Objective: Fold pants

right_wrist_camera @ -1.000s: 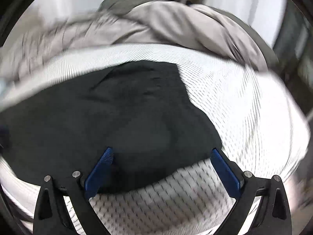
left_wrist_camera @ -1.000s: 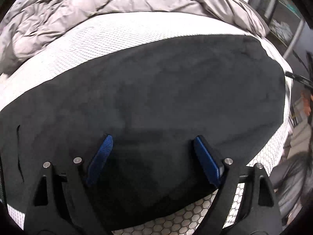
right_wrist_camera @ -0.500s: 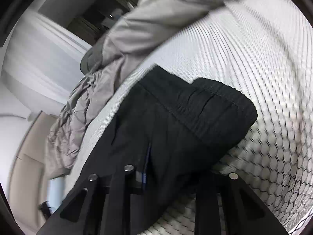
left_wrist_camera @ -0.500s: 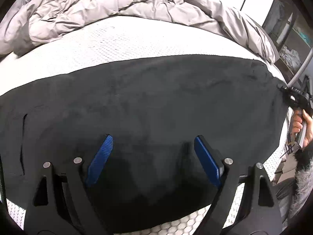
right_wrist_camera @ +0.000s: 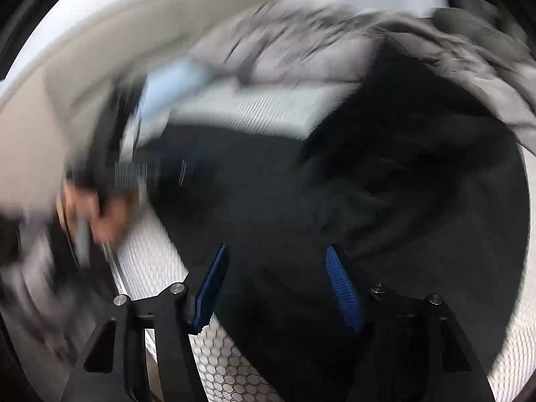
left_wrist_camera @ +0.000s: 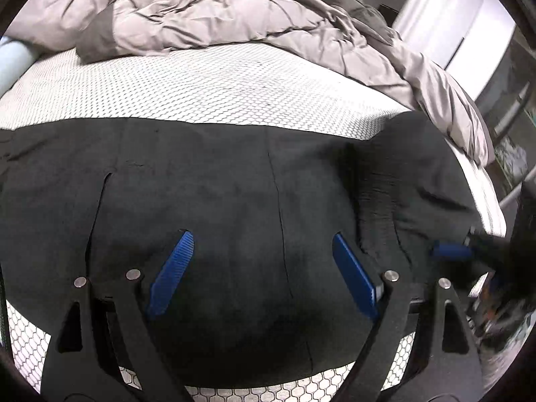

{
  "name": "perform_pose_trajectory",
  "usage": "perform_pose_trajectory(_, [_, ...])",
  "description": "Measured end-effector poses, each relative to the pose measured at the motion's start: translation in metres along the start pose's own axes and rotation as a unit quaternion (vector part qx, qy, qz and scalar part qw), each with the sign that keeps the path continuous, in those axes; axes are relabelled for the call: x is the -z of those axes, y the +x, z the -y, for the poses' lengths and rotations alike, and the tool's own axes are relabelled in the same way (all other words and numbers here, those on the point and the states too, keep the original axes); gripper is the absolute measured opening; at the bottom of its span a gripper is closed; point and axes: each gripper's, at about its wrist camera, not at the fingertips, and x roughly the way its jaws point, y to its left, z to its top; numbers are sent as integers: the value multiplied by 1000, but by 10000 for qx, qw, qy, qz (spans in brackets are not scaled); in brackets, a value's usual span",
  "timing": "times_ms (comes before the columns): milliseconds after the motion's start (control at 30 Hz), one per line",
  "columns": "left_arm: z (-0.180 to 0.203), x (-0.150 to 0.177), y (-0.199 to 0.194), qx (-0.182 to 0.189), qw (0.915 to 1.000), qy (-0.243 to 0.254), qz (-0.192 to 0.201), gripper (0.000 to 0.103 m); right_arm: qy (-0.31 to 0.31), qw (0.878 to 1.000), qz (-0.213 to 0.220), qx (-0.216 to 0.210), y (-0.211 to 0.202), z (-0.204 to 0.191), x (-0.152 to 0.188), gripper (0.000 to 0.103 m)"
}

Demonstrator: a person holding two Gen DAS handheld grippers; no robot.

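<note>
Left gripper (left_wrist_camera: 261, 268): matte black linkage arms with triangular cutouts, silver round pins at the joints, two ribbed blue pads (left_wrist_camera: 172, 271) at lower centre. Right gripper (right_wrist_camera: 276, 278): same black frame, silver pins, ribbed blue pads (right_wrist_camera: 341, 288). Blurred hand (right_wrist_camera: 97, 214) at left edge, nothing worn discernible.

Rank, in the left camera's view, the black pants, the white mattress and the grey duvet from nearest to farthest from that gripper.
1. Black pants, right under the left gripper.
2. White mattress, the bare strip beyond them.
3. Grey duvet, bunched at the back.
</note>
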Motion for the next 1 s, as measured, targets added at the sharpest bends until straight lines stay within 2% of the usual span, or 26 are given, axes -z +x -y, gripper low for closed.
perform_pose_trajectory(33, [0, 0, 0, 46, 10000, -41, -3, 83, -27, 10000, -13, -58, -2, 1, 0, 62])
perform_pose_trajectory(100, [2, -1, 0, 218, 9997, -81, 0, 83, 48, 9992, 345, -197, -26, 9, 5, 62])
perform_pose_trajectory(133, [6, -1, 2, 314, 9995, -53, -7, 83, 218, 9978, 612, -137, -43, 19, 8, 65])
perform_pose_trajectory(233, [24, 0, 11, 739, 9972, 8, -151, 83, 943, 9885, 1087, 476, -70, 57, 19, 74])
perform_pose_trajectory(300, [37, 3, 22, 1191, 9920, 16, -430, 76, 1472, 9805, 1041, 781, -71, 79, 24, 74])
perform_pose_trajectory(400, [54, 7, 39, 1666, 9822, -33, -865, 75, 1923, 9744, 853, 795, -66, 98, 33, 74])
perform_pose_trajectory(467, [62, 10, 44, 1659, 9816, 10, -947, 75, 1837, 9767, 535, 971, -59, 101, 39, 74])
perform_pose_trajectory(500, [63, 9, 44, 1641, 9821, 31, -925, 75, 1713, 9760, 346, 1300, -57, 107, 46, 74])
perform_pose_trajectory(533, [64, 9, 44, 1633, 9824, 38, -900, 75, 1556, 9712, 41, 1803, -52, 110, 52, 75])
perform_pose_trajectory(567, [65, 9, 44, 1648, 9823, 19, -895, 75, 1470, 9659, -136, 2128, -50, 115, 60, 76])
perform_pose_trajectory(633, [65, 8, 46, 1671, 9815, -15, -932, 75, 1688, 9607, -148, 2199, -58, 125, 71, 79])
perform_pose_trajectory(700, [65, 9, 49, 1691, 9809, -33, -963, 75, 1805, 9608, 21, 2103, -71, 125, 73, 79])
perform_pose_trajectory(767, [66, 7, 51, 1834, 9775, -82, -1035, 75, 1738, 9646, 180, 1977, -77, 119, 72, 79])
perform_pose_trajectory(833, [64, 5, 49, 2124, 9697, -171, -1193, 72, 1551, 9720, 367, 1726, -83, 107, 71, 79])
perform_pose_trajectory(867, [63, 4, 46, 2213, 9673, -217, -1221, 72, 1358, 9740, 497, 1742, -85, 96, 66, 79])
perform_pose_trajectory(933, [60, 0, 36, 2144, 9714, -214, -994, 72, 1039, 9728, 736, 1934, -89, 80, 62, 79])
perform_pose_trajectory(1000, [55, -4, 27, 1833, 9806, -170, -678, 72, 767, 9754, 904, 1860, -87, 59, 51, 79])
